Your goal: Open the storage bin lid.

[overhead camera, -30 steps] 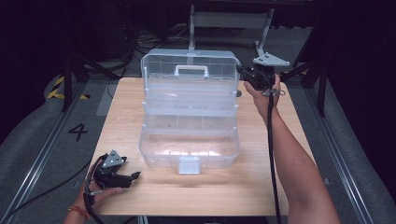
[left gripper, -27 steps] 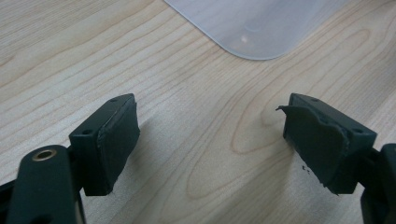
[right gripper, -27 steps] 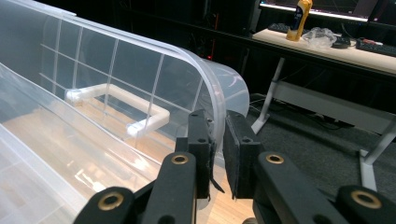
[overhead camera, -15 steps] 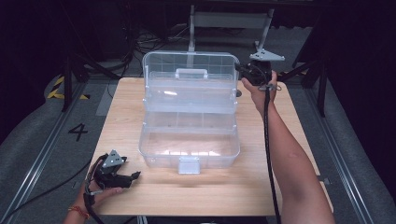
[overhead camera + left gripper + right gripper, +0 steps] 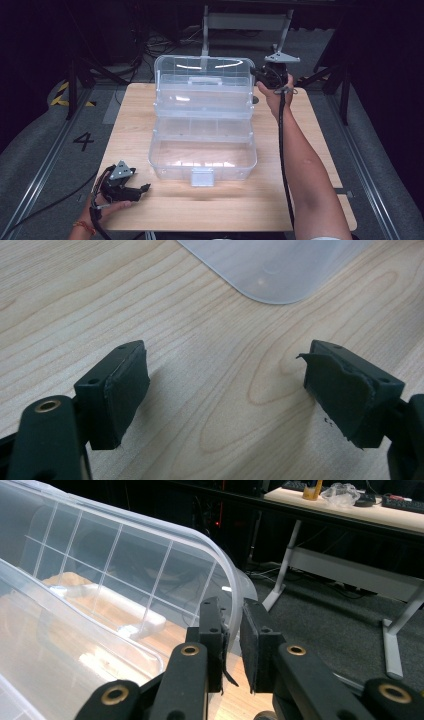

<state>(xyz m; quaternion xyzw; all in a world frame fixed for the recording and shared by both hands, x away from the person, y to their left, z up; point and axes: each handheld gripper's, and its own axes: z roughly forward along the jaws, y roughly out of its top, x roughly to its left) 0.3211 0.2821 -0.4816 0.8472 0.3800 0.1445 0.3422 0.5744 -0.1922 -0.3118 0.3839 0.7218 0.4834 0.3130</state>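
Slightly shifted since the earlier frames, the right tool (image 5: 261, 75) now sits at the top right corner of the raised lid (image 5: 202, 67), and the lid looks a touch more upright. In the right gripper view its two black jaws stand almost together with the lid's clear rim (image 5: 227, 587) between them; it appears pinched there, though the contact itself is hard to make out. The person's right forearm (image 5: 305, 165) stretches along the right side of the tabletop (image 5: 130, 120) to reach it.

The left tool (image 5: 142, 189) rests low at the near left corner of the tabletop, held in the left hand (image 5: 107, 202). Its jaws are spread wide with nothing between them, bare wood below, and a rounded corner of the box (image 5: 272, 270) just ahead.

The clear plastic storage box (image 5: 202, 160) sits in the middle of the tabletop, its latch tab (image 5: 202, 176) facing the person, inner trays stepped back and the lid with its handle (image 5: 205, 80) standing at the far edge.

The step in hand seems to be swinging the lid on its hinge. The next move likely calls for guiding the rim along its arc without letting the thin plastic slip, while the left tool may need to steady the base.
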